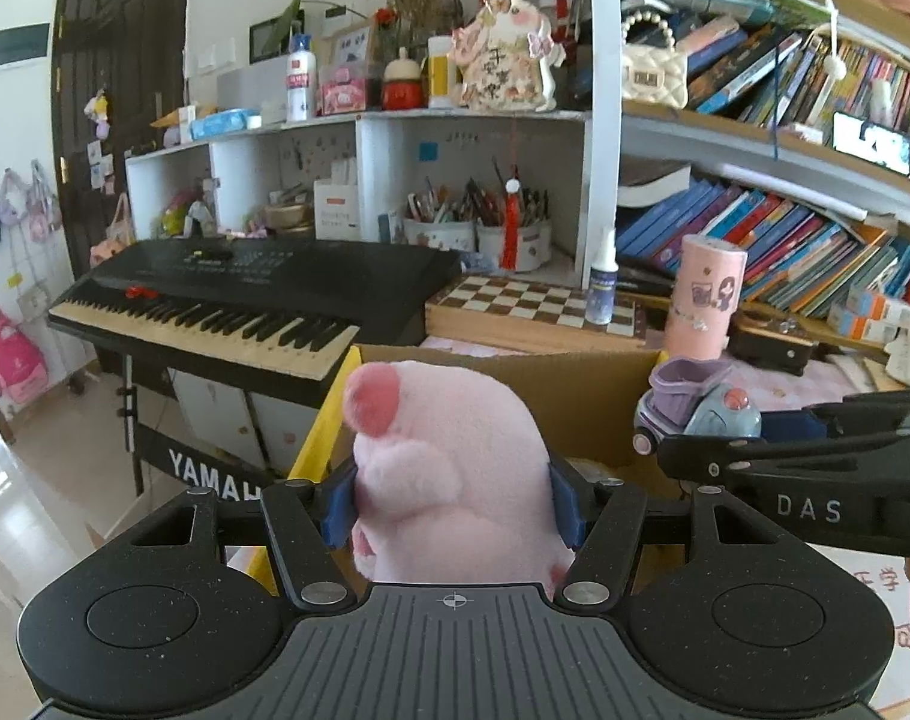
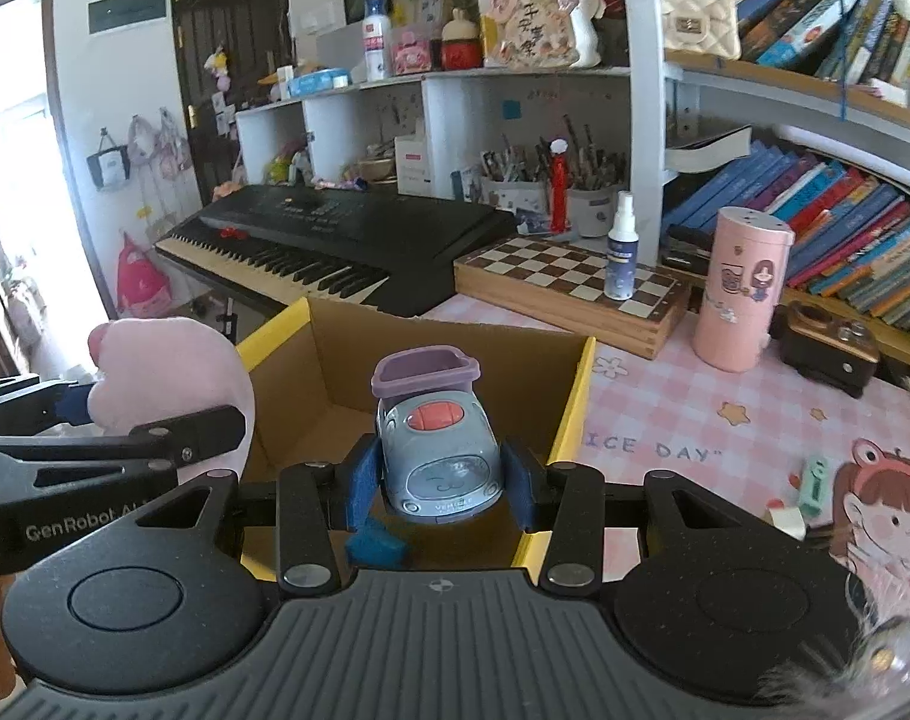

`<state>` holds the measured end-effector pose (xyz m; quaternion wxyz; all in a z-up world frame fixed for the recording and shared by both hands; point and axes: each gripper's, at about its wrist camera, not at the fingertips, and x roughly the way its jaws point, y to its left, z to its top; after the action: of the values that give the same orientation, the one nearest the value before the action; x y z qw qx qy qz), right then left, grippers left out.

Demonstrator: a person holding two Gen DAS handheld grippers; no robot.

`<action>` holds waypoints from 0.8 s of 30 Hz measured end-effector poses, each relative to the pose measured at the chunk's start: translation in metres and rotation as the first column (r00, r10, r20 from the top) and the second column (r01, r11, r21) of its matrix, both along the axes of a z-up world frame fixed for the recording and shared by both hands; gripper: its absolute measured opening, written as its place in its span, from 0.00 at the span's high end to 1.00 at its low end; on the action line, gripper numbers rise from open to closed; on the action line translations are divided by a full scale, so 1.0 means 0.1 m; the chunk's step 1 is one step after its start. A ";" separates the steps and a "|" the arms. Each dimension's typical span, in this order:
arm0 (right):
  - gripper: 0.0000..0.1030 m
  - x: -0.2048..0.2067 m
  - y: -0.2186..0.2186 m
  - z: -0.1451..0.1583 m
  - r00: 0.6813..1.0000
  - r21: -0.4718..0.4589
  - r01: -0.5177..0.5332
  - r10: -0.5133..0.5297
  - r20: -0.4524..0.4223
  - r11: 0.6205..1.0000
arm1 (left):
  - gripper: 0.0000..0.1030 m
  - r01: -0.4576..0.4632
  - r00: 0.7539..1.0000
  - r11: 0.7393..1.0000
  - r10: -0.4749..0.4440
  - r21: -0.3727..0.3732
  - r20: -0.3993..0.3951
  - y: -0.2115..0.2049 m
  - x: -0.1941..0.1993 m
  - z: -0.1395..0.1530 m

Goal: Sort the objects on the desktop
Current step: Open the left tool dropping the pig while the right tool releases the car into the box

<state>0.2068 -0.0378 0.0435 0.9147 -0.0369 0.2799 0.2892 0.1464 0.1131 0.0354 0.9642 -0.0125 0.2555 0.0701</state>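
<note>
My left gripper (image 1: pixel 452 501) is shut on a pink plush toy (image 1: pixel 443 468), whose body fills the space between the blue pads. In the right wrist view the same plush toy (image 2: pixel 173 378) hangs at the left, over the box's left wall. My right gripper (image 2: pixel 440 480) is shut on a grey-blue toy car (image 2: pixel 437 450) with a purple top, held above the open cardboard box (image 2: pixel 437 330) with yellow flaps. The left wrist view shows the toy car (image 1: pixel 694 408) at the tip of the right gripper, over the box (image 1: pixel 586 390).
A black keyboard (image 2: pixel 335 234) stands behind the box to the left. A chessboard (image 2: pixel 568 282) with a spray bottle (image 2: pixel 619 246), a pink canister (image 2: pixel 739 294) and a small brown camera (image 2: pixel 826 348) sit on the pink checked desk mat (image 2: pixel 694 420). Bookshelves rise behind.
</note>
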 end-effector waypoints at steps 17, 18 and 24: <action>0.60 0.59 0.18 -0.20 0.993 -0.075 -0.108 0.104 -0.050 0.991 | 0.48 0.004 0.990 0.999 0.001 0.032 -0.141 -0.10 0.48 -0.29; 0.60 0.61 0.19 -0.21 0.993 -0.080 -0.112 0.108 -0.054 0.990 | 0.48 0.004 0.989 0.999 0.001 0.033 -0.146 -0.10 0.49 -0.30; 0.60 0.72 0.24 -0.28 0.987 -0.118 -0.151 0.143 -0.072 0.981 | 0.48 -0.006 0.983 0.999 0.012 0.037 -0.183 -0.10 0.54 -0.40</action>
<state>0.2789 -0.0137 0.0153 0.8776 -0.1048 0.3224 0.3391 0.2002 0.1031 -0.0045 0.9363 0.0105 0.3418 0.0799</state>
